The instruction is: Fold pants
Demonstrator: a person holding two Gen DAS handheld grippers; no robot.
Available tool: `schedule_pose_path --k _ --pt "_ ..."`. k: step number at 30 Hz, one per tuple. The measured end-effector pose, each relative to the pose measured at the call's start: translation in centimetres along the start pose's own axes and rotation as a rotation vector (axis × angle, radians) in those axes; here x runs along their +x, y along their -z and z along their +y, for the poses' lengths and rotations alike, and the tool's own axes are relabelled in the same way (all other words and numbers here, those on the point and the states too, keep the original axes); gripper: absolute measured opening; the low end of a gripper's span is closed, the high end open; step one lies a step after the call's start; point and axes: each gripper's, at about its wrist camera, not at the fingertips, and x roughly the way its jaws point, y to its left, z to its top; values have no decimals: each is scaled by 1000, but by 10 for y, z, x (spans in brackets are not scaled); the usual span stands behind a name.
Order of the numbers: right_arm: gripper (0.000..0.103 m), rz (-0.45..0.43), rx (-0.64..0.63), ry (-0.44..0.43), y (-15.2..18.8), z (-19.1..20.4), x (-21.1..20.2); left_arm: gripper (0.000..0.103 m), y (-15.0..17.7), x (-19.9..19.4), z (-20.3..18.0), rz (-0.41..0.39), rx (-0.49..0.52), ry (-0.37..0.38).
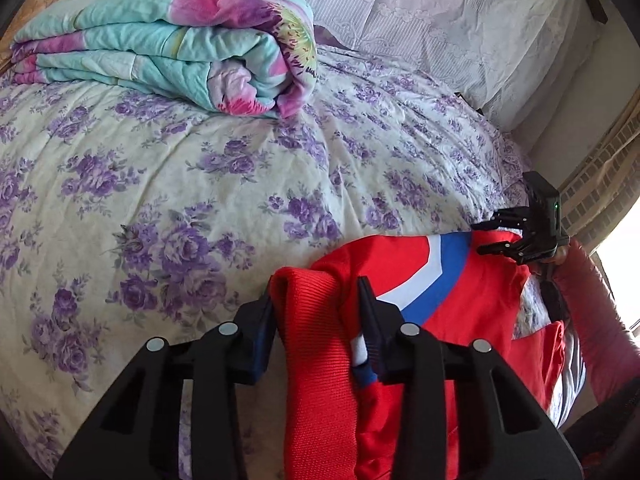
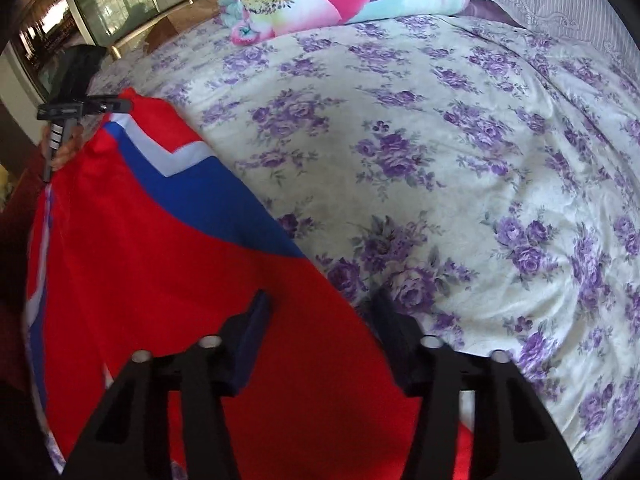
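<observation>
Plainly, line by line:
Pants (image 1: 460, 280): red with a blue and white stripe, lying at the near edge of the bed (image 1: 180, 184); lower part cut off by the frame.
Left claw (image 1: 318, 304): closed on a bunched red ribbed fold of the pants, cloth pressed between both pads.
Right claw (image 2: 318, 308): jaws narrow, straddling the edge of the red cloth; left pad over the fabric, right pad over the bedspread; contact hard to judge through blur.
Right claw from the left wrist view: small at the pants' far end, fingertips at the cloth; grip not clear.
Hand (image 1: 560, 254): mostly hidden behind the right claw.
Quilt (image 1: 168, 40): folded, far side of the bed, well apart from the pants.
</observation>
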Motion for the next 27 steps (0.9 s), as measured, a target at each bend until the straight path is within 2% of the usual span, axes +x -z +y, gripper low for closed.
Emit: schedule_pose_path --k 1,3,5,10,14,19,27 --pt "36 0 -6 0 3 2 -2 37 0 -1 1 -1 -3 2" --pt "19 -6 -2 -2 5 3 -6 37 0 -2 -1 -7 0 -6" --pt "14 -16 -7 7 9 8 -10 37 -1 -3 -5 -12 17 -22" --pt "11 -80 -32 75 15 26 -24 36 -2 -10 -10 -38 26 -26" --pt "11 -131 -27 86 20 41 -46 30 -3 -15 -11 -50 16 -12" --pt "11 -155 -31 104 30 63 -67 19 -5 -21 -11 -60 2 -4" --pt "11 -186 -37 132 47 95 -94 16 1 -38 -14 -77 -24 1"
